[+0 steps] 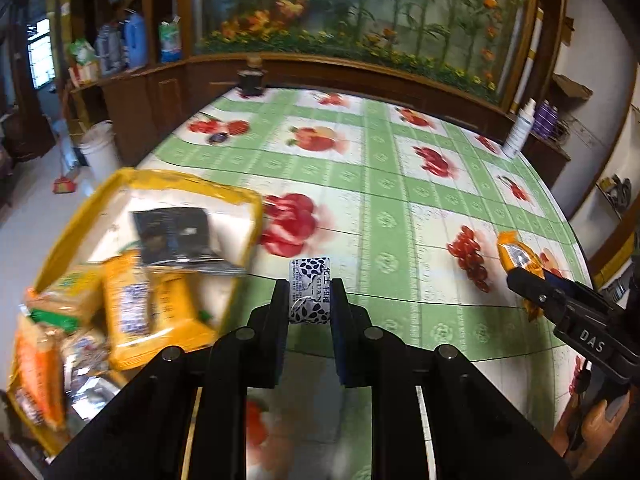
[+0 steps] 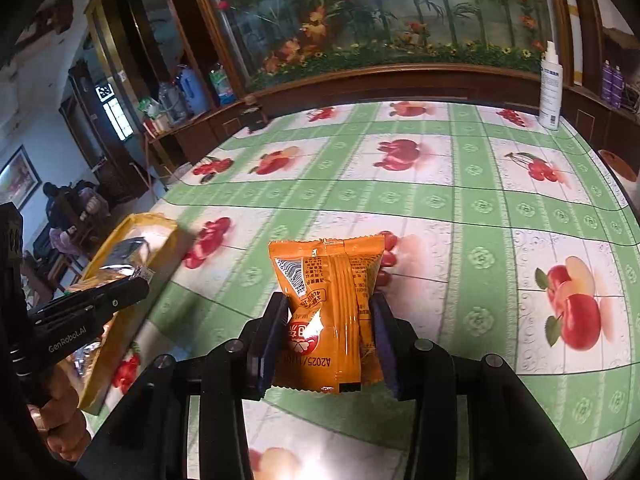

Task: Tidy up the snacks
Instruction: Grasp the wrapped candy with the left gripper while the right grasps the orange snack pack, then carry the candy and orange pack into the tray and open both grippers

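My left gripper [image 1: 309, 294] is shut on a small white packet with a dark leaf pattern [image 1: 310, 280], lifted over the green fruit-print tablecloth [image 1: 380, 184]. My right gripper [image 2: 329, 312] is shut on an orange snack packet [image 2: 332, 300], which stands upright between the pads. In the left wrist view the right gripper [image 1: 524, 276] shows at the right edge with that orange packet [image 1: 516, 254]. A yellow-rimmed basket [image 1: 84, 216] at the left holds several orange, black and silver snack packs. The same basket [image 2: 160, 226] and the left gripper [image 2: 132, 286] appear at the left of the right wrist view.
A white spray bottle [image 1: 520, 128] stands at the table's far right corner, also seen as the tall bottle [image 2: 551, 88]. A dark jar [image 1: 251, 78] sits at the far edge. A wooden cabinet with a floral glass panel [image 1: 360, 20] runs behind the table. A white bucket [image 1: 99, 148] stands on the floor at the left.
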